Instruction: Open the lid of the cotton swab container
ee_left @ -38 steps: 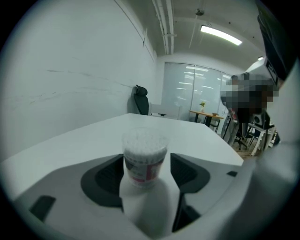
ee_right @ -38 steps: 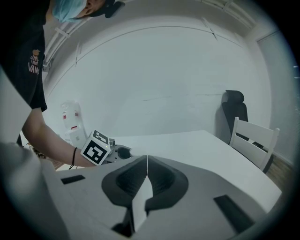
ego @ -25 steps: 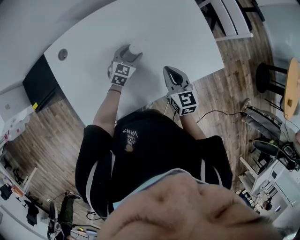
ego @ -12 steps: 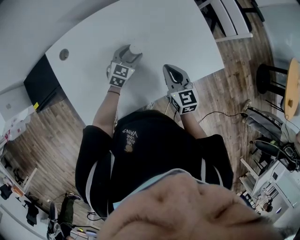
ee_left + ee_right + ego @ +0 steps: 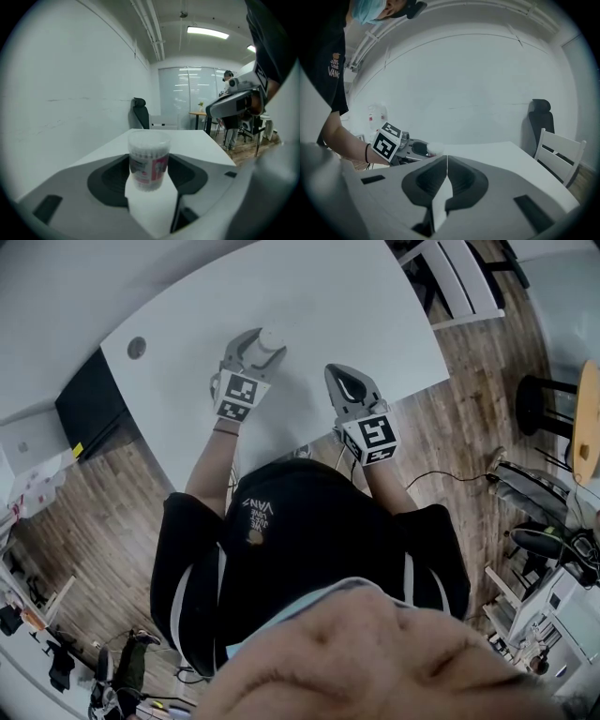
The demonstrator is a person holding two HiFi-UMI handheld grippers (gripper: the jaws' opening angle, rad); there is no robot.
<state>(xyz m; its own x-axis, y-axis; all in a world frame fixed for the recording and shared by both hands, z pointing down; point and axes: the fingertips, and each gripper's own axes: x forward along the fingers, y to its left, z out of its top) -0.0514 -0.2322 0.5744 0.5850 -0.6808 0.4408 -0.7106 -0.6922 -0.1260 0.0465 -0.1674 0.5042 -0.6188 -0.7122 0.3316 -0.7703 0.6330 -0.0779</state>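
Observation:
The cotton swab container (image 5: pixel 149 157) is a clear round tub with a pink and white label and a clear lid. It stands upright between the jaws of my left gripper (image 5: pixel 151 172), and both pads press on its sides. In the head view the left gripper (image 5: pixel 262 343) holds the container (image 5: pixel 272 337) over the white table (image 5: pixel 356 306). My right gripper (image 5: pixel 346 382) hovers to its right, near the table's front edge. Its jaws are shut with nothing in them, meeting in a thin line in the right gripper view (image 5: pixel 446 161). That view also shows the left gripper (image 5: pixel 415 149) and the container's top (image 5: pixel 435 148).
A round cable hole (image 5: pixel 137 346) lies in the table at the left. A black cabinet (image 5: pixel 89 404) stands by the table's left end. A white chair (image 5: pixel 450 277) stands at the far right side and a dark stool (image 5: pixel 544 395) on the wood floor.
My left gripper has risen a little with the container in its jaws. The right gripper has also lifted slightly and stays shut.

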